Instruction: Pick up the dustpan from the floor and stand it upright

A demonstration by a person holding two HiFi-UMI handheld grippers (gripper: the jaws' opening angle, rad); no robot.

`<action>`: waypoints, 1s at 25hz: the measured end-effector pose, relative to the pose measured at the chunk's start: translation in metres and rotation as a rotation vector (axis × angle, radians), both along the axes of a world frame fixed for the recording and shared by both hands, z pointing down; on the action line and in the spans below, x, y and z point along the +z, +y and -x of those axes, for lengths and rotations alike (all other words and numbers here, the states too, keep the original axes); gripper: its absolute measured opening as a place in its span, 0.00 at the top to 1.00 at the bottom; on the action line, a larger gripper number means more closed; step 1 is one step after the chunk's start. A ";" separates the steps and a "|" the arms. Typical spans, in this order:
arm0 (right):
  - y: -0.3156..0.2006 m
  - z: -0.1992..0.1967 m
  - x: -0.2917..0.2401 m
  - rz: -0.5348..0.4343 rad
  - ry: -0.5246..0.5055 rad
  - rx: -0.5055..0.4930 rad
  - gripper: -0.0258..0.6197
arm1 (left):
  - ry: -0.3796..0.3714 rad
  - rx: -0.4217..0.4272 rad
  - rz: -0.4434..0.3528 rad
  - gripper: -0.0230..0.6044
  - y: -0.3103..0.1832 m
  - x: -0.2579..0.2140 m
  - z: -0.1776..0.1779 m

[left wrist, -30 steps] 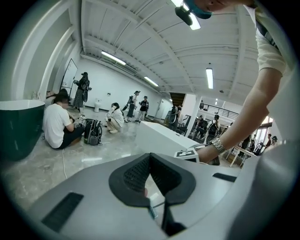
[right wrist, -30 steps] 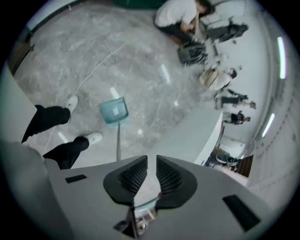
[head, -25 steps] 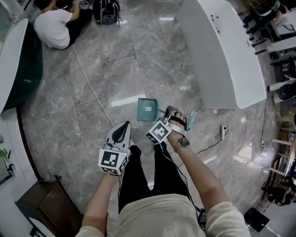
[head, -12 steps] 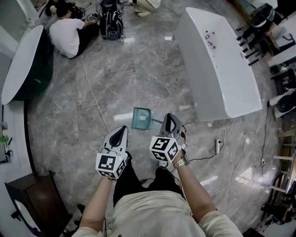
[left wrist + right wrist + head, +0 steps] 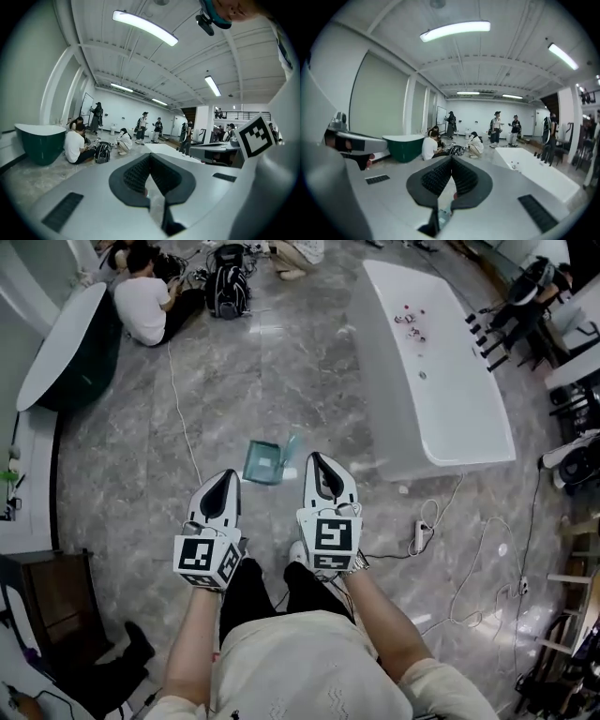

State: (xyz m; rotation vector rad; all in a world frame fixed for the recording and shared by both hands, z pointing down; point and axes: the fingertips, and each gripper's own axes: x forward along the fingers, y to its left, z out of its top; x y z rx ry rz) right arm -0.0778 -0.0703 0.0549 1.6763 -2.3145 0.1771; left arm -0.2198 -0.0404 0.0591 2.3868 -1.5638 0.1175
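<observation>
The teal dustpan point(image 5: 263, 462) rests on the grey marble floor, its handle point(image 5: 289, 443) at its upper right in the head view. I cannot tell whether it stands upright. Both grippers are held high in front of the person, well above the floor and apart from the dustpan. My left gripper point(image 5: 226, 478) is shut and holds nothing; in its own view the jaws point(image 5: 150, 157) meet at the tip. My right gripper point(image 5: 318, 461) is shut and also holds nothing, its jaws point(image 5: 451, 160) pressed together. Neither gripper view shows the dustpan.
A long white tub point(image 5: 441, 381) stands at the right and a dark green tub point(image 5: 61, 357) at the left. People sit on the floor point(image 5: 142, 304) by a backpack point(image 5: 228, 279). A white cable point(image 5: 184, 437) runs past the dustpan, a power strip point(image 5: 420, 538) lies at the right, and a dark cabinet point(image 5: 47, 601) stands at the lower left.
Both grippers have risen off the floor. The right gripper has left the dustpan's handle and rolled level. The head view has climbed, so the dustpan looks smaller and farther.
</observation>
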 end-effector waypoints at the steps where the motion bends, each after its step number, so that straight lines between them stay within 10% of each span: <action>1: 0.011 -0.003 -0.004 0.007 -0.041 -0.003 0.93 | -0.012 0.000 -0.003 0.95 0.013 -0.005 -0.002; 25: 0.183 0.053 -0.023 0.020 -0.118 -0.094 0.93 | -0.026 -0.127 -0.030 0.95 0.189 -0.013 0.056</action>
